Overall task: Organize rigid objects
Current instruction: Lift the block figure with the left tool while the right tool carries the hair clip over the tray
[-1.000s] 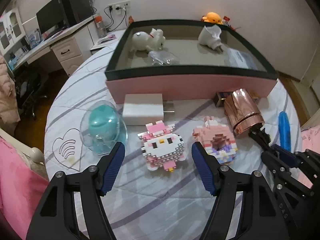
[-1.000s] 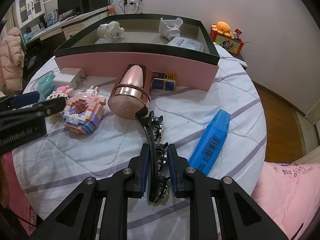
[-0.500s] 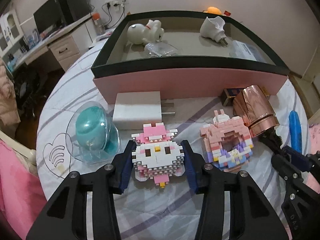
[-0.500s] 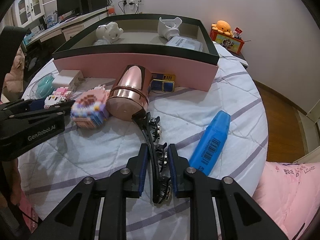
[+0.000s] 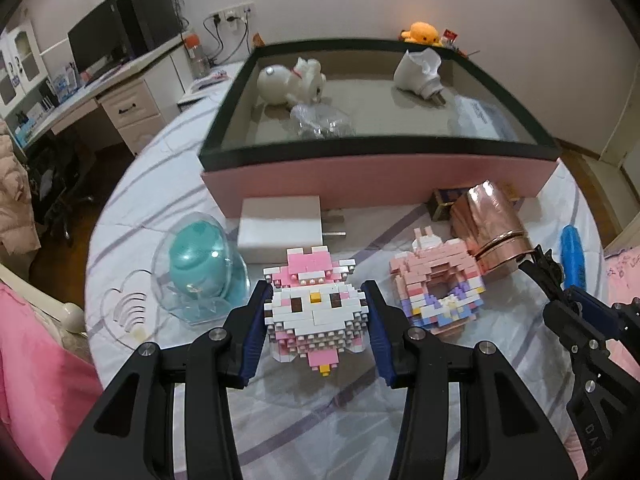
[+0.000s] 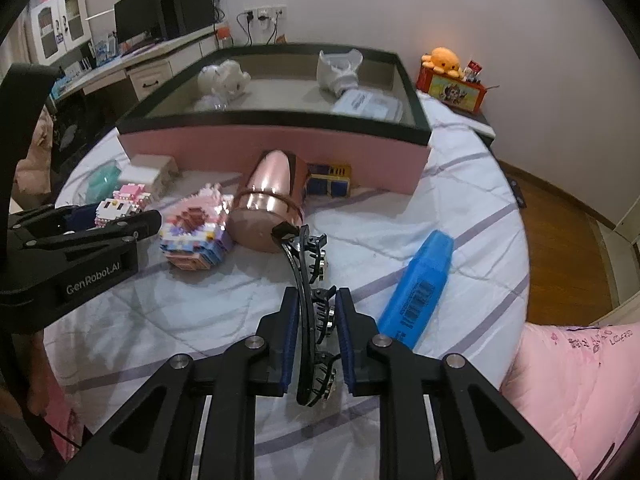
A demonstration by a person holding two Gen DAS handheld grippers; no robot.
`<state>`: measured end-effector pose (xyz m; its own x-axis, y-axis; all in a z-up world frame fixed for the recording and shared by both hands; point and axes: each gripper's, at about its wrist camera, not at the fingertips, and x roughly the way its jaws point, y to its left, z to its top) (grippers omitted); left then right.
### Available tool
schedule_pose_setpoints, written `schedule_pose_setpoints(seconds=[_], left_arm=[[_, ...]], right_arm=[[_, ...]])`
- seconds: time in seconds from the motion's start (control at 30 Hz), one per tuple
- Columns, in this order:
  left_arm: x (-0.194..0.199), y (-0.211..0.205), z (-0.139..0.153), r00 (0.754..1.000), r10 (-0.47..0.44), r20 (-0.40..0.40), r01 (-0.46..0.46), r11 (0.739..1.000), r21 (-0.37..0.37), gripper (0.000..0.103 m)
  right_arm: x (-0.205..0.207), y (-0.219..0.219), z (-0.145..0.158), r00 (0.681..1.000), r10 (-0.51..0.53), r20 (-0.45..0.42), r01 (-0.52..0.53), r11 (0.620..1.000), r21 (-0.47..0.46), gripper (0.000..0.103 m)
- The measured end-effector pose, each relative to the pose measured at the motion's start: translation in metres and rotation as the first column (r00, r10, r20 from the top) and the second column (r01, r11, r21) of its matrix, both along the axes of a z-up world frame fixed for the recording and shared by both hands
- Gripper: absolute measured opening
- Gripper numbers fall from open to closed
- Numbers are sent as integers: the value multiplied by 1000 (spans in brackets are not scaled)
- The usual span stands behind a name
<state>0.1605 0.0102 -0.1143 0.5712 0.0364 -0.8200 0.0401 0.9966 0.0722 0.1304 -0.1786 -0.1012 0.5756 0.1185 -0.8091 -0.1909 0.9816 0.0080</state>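
Glossy copper-metal cup (image 5: 490, 226), studded plastic-brick cat (image 5: 316, 308), quilted cloth bedspread (image 5: 304, 420).

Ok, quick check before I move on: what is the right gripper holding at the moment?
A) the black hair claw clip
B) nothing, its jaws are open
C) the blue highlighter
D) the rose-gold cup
A: in the right wrist view the right gripper has its blue pads closed on the black hair claw clip, while the blue highlighter and the rose-gold cup lie free on the bedspread.
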Motion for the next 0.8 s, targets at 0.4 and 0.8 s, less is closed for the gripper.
schedule_pose_setpoints(seconds=[0.4, 0.8], left_arm=[[-36, 4, 73, 980, -2, 197, 1, 1000, 3, 46], [-78, 4, 151, 905, -22, 425, 26, 1000, -4, 46]], right_arm=[[-32, -8, 75, 972, -60, 226, 52, 998, 45, 19], [-72, -12, 143, 893, -85, 441, 50, 995, 91, 19]])
